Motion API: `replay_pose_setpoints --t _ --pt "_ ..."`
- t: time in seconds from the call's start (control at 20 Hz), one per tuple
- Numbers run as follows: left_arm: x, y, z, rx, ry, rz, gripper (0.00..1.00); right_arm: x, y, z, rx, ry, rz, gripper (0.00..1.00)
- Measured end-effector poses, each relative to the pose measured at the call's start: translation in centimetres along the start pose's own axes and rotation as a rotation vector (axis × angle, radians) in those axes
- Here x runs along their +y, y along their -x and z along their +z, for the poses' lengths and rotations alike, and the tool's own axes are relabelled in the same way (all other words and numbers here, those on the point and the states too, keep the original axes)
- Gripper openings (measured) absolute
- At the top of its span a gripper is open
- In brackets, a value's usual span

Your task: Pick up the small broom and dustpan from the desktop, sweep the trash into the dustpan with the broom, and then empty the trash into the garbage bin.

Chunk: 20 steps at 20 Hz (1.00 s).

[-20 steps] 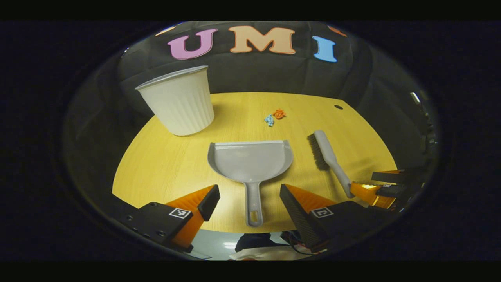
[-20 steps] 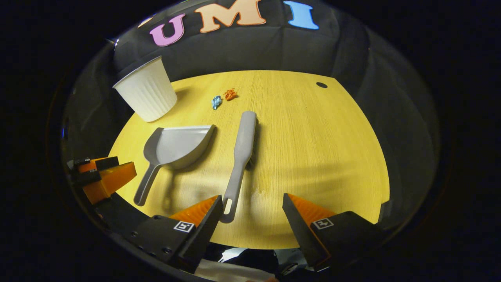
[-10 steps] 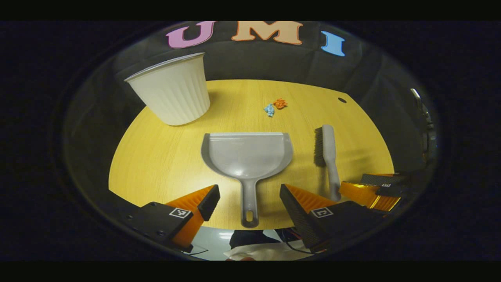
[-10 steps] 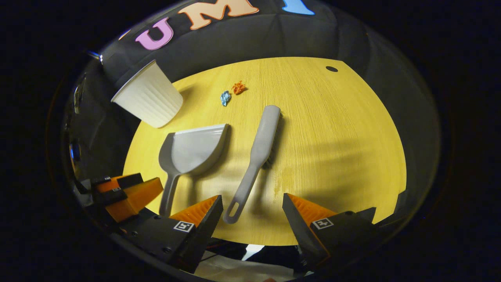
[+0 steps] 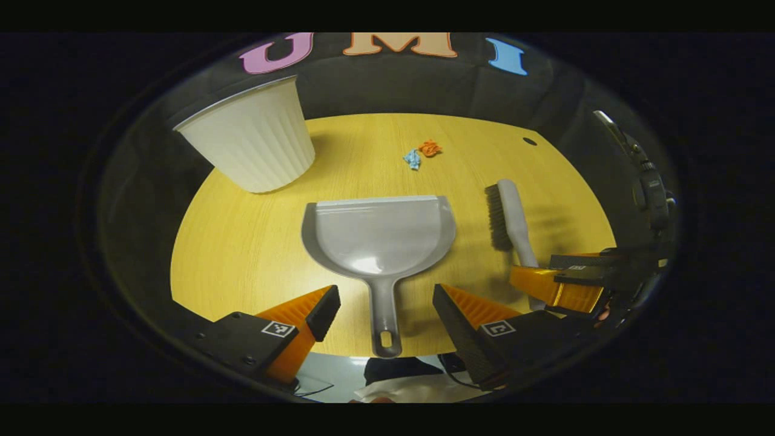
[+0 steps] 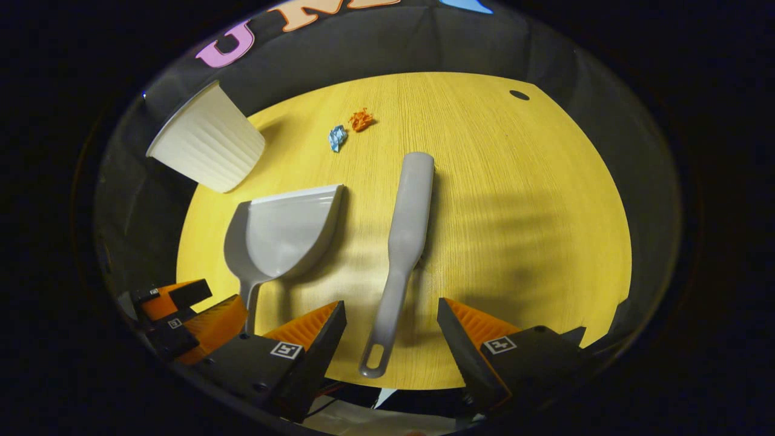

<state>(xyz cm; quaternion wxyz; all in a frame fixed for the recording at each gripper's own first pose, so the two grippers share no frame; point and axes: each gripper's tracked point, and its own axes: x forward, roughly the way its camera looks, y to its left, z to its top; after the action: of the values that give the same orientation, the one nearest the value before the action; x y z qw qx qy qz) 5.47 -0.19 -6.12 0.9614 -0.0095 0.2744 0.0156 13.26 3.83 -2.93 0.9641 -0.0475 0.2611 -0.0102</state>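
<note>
My left gripper (image 5: 386,303): jaws spread wide and holding nothing; orange ribbed wedges on black blocks with small square markers. The dustpan handle lies in the gap between them, untouched on either side.
My right gripper (image 6: 392,318): likewise wide open and empty, with the broom handle lying between the fingers, clear of both. In the left gripper view it shows at the right edge (image 5: 557,284), beside the broom's handle.
Dustpan (image 5: 380,236): smooth grey plastic, a broad scoop with rounded back corners and a straight front lip, flat on the table. Its slim handle ends in a hanging slot near the table's near edge.
Broom (image 6: 407,233): grey plastic, a long rounded back narrowing to a thin handle with a slotted end. Dark bristles show along its side in the left gripper view (image 5: 499,218). It lies just right of the dustpan, apart from it.
Trash: two small crumpled scraps, one blue (image 5: 413,159) and one orange (image 5: 430,148), close together beyond the dustpan's lip, well apart from it.
Garbage bin (image 5: 248,142): white, ribbed walls, tapering toward the base, standing at the table's far left.
Table (image 6: 514,200): yellow wood-grain top with a curved edge and a small dark hole (image 6: 519,95) near the far right.
</note>
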Motion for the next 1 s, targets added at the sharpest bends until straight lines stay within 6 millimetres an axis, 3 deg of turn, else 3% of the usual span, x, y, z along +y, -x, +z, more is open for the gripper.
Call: replay_pose_setpoints --t 0.2,0.5,0.6,0.65,0.7,0.8,0.85,1.0 --pt "0.6 -2.1 -1.1 0.043 0.038 0.008 0.95 -0.4 -1.0 0.3 0.01 0.005 -0.016 0.91" --pt "0.0 -3.5 -2.2 0.084 0.054 -0.015 0.92 -1.6 -2.0 -0.1 0.039 0.039 -0.057 0.76" --pt "0.1 -4.3 -2.7 0.1 0.036 -0.006 0.85 -2.0 -2.3 0.2 0.03 0.043 -0.068 0.59" --pt "0.1 -4.5 -2.9 0.105 0.031 0.001 0.78 -2.2 -2.3 0.2 0.035 0.052 -0.072 0.39" --pt "0.3 -4.8 -3.2 0.111 0.03 0.009 0.73 -2.1 -2.6 0.3 0.04 0.054 -0.065 0.45" --pt "0.2 -5.1 -3.6 0.135 0.044 0.003 0.45 -2.4 -2.9 0.2 0.051 0.076 -0.066 0.27" --pt "0.2 -5.3 -3.7 0.142 0.041 -0.003 0.34 -2.6 -2.8 0.0 0.06 0.091 -0.064 0.29" --pt "0.3 -5.1 -3.7 0.124 0.02 -0.025 0.29 -2.9 -2.8 0.0 0.05 0.118 -0.06 0.2"
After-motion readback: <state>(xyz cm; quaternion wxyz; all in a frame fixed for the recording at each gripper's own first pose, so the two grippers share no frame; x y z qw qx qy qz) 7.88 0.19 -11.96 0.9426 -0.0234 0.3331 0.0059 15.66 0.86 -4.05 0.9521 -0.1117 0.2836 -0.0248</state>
